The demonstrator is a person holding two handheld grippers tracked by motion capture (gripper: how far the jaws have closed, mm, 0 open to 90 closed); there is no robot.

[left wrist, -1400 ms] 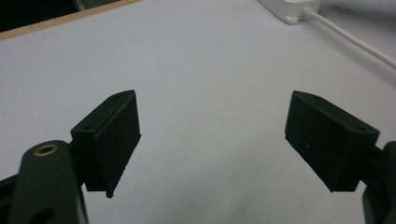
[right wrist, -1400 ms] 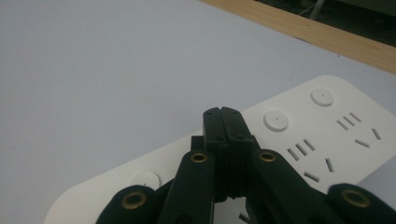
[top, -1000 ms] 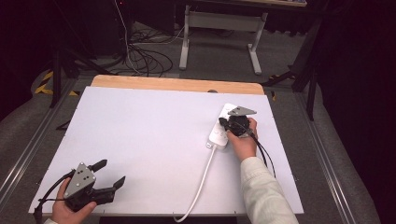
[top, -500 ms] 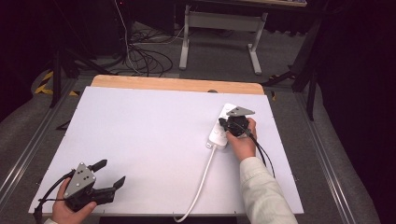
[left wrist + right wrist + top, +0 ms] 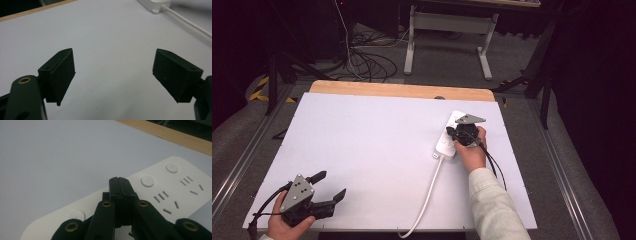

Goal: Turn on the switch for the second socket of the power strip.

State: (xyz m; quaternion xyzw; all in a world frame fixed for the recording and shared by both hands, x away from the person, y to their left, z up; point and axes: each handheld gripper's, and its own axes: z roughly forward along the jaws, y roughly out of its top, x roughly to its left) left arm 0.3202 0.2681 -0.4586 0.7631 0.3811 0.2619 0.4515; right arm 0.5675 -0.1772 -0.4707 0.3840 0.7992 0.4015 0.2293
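Note:
A white power strip lies on the right half of the white table, with its white cord running to the near edge. My right gripper sits over the strip, jaws shut together with nothing between them. In the right gripper view the closed tips rest above the strip's face, between round buttons and socket slots. My left gripper is held low at the near left corner, jaws wide open and empty. Its view shows both pads apart over bare table, the strip's end far off.
The table's wooden far edge borders a floor with cables and a metal stand. Rails run along both sides of the table.

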